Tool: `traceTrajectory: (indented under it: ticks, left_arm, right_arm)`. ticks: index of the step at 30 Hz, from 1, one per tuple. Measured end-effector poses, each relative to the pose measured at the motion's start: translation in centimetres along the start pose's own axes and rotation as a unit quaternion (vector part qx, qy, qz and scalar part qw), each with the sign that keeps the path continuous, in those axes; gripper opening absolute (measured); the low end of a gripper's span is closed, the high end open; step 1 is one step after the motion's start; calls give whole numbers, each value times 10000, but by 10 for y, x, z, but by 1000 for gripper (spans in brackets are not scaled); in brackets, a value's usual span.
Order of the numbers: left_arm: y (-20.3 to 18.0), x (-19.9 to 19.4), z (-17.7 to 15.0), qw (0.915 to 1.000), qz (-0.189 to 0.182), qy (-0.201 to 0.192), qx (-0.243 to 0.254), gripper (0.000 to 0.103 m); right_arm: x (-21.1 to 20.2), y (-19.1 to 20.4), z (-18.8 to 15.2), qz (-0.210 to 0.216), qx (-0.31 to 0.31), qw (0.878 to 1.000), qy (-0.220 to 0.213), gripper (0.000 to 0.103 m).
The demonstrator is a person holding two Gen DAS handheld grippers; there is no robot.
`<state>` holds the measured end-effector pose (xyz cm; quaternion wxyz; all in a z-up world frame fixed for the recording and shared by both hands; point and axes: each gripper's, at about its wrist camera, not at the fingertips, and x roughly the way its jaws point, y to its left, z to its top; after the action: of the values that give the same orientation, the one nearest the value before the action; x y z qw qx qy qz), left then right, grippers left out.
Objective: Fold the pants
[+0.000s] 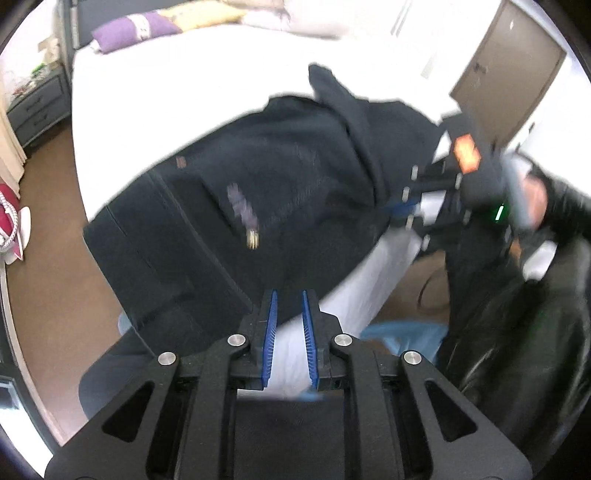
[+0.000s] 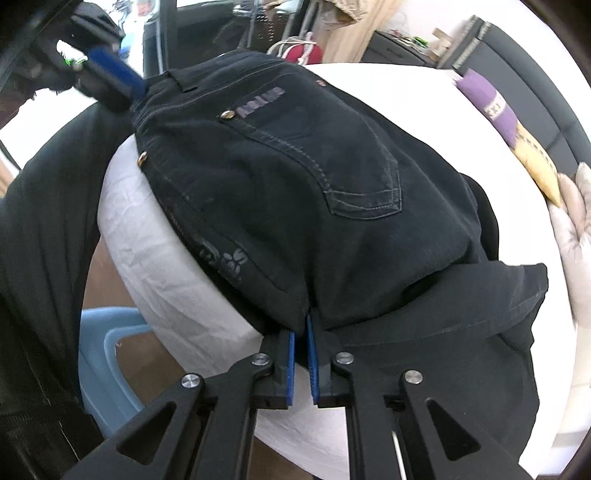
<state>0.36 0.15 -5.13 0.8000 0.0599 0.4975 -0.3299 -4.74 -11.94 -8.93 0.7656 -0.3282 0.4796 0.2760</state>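
**Dark pants half-folded on white bed**

Left wrist view: left gripper (image 1: 288,295) parted slightly, blue pads (image 1: 271,325) clear of the cloth, nothing pinched, tips just at the near edge of the pants (image 1: 258,177). Pants spread across the corner of the bed (image 1: 184,74), waistband hanging past the edge. Right gripper (image 1: 410,206) blurred at the far side of the fabric. Purple pillow (image 1: 136,29) near the headboard.

Right wrist view: right gripper (image 2: 303,325) nearly closed, pinching a fold of the pants (image 2: 295,166) between its blue pads (image 2: 291,354). Back pocket facing up. Left gripper (image 2: 136,88) at the waistband corner. Light blue stool (image 2: 107,354) beside the bed (image 2: 424,110).
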Motion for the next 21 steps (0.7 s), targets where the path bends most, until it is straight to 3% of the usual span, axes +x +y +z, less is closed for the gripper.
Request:
traceTrajectory:
  ticks: [4, 8, 9, 10, 12, 14, 15, 18, 19, 20, 21]
  left_arm:
    - [-10, 27, 30, 9986, -66, -376, -366, 13]
    - [-11, 83, 47, 9973, -108, -133, -711, 13]
    - [-8, 102, 45, 9967, 3, 45, -813, 13]
    - [-7, 108, 45, 9958, -20, -12, -918, 13]
    - [-6, 109, 45, 9942, -63, -45, -1072, 13]
    - [-4, 110, 45, 9930, -135, -54, -1176, 13]
    - [-2, 111, 44, 9923, -173, -68, -1228, 13]
    - [-1, 115, 44, 9911, -210, -58, -1313, 13]
    - [0, 116, 44, 9909, -206, -50, -1333, 13]
    - [0, 117, 46, 9906, -199, -44, -1354, 13]
    - [5, 115, 43, 9903, -202, -47, -1372, 13]
  right_arm:
    - [-2, 3, -7, -4, 259, 9996, -80, 11]
    - [-7, -9, -13, 198, 791, 9964, -243, 15]
    - [-10, -10, -17, 304, 937, 9947, -283, 25]
    - [-13, -18, -21, 510, 1169, 9913, -331, 46]
    - [-24, -45, -32, 1102, 1856, 9750, -521, 62]
    - [-35, -79, -47, 1525, 2567, 9501, -902, 62]
    - [-37, -109, -58, 1704, 3110, 9288, -1074, 62]
    - [-33, -179, -81, 1726, 4265, 8778, -1334, 62]
    - [-31, -203, -89, 1772, 4583, 8573, -1533, 61]
    - [-27, -235, -100, 1819, 5019, 8266, -1780, 60]
    - [-22, -257, -107, 1815, 5347, 8042, -1856, 60]
